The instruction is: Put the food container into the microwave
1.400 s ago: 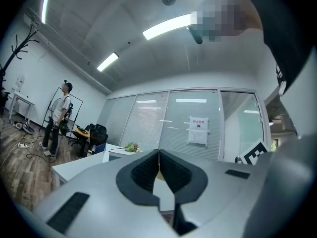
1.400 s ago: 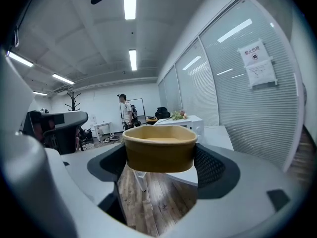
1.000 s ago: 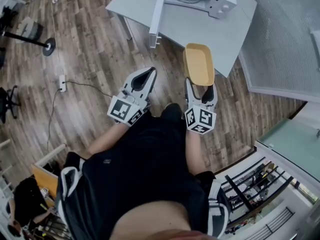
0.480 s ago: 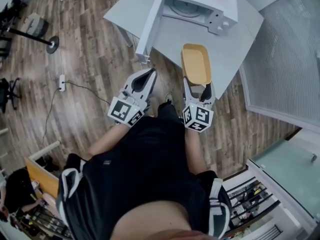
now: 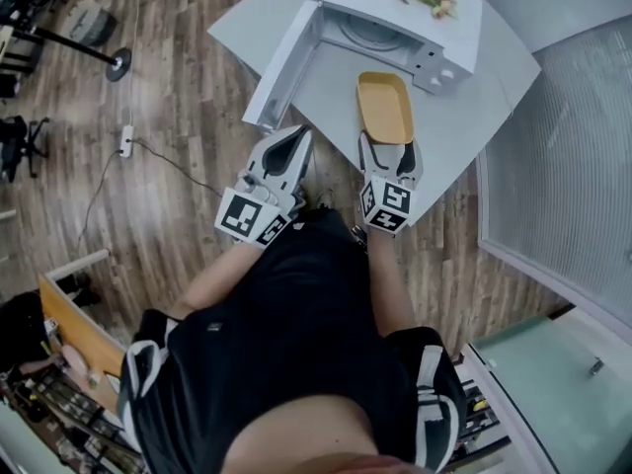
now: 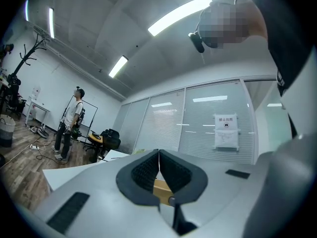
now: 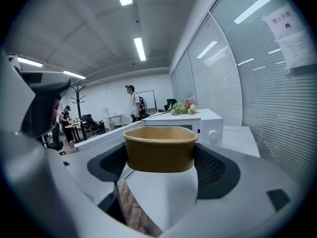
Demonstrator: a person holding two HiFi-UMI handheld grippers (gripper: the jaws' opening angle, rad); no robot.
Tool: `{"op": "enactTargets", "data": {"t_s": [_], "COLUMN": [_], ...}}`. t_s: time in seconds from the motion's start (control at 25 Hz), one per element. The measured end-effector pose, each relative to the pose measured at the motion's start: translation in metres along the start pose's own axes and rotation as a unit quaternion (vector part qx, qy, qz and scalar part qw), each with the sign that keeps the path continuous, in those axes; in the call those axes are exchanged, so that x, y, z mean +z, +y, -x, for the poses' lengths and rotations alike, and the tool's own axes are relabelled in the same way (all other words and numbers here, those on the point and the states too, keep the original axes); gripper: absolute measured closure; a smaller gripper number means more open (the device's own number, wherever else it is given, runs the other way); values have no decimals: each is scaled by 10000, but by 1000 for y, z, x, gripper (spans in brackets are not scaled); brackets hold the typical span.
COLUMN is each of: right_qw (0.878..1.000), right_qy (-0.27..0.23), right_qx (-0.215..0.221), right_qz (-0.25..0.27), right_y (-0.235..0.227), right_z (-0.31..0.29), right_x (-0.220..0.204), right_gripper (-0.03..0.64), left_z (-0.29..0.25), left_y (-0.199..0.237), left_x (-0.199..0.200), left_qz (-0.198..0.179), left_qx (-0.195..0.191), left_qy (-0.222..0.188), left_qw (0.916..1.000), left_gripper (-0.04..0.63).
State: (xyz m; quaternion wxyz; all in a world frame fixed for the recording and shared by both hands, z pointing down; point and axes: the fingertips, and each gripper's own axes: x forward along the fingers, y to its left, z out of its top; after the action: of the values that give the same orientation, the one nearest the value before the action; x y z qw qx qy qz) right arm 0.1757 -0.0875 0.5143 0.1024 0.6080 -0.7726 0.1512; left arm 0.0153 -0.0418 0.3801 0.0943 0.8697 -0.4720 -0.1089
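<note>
Mustard-yellow, the food container (image 5: 384, 107) stays clenched at its near end in our right gripper (image 5: 390, 153). It has come forward over the white table (image 5: 474, 97), nearer the microwave (image 5: 395, 36), whose door (image 5: 286, 67) stands open. Our left gripper (image 5: 292, 141) rides alongside, jaws pressed together on nothing. We judge only the reach inside remains.

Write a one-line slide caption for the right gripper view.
The right tool grips a tan food container in front of the open white microwave, with flowers on top.
</note>
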Motion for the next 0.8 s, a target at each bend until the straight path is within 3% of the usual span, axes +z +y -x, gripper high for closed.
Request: {"op": "enactTargets", "data": {"t_s": [0.28, 0.8], "right_qw": [9999, 9972], "right_qy": [106, 594], "right_qx": [-80, -362], "right_qz": [62, 260], "right_y": [-18, -49], "right_z": [-103, -287], "right_x": [-12, -46], "right_gripper": [173, 173], "left_z": [-41, -129], "left_y": [33, 94], "left_x": [-2, -11], "left_qz": [9, 146], "left_qx": [179, 138], "left_qy": [-101, -38], "left_qw": [9998, 9998], "left_gripper": [572, 572]}}
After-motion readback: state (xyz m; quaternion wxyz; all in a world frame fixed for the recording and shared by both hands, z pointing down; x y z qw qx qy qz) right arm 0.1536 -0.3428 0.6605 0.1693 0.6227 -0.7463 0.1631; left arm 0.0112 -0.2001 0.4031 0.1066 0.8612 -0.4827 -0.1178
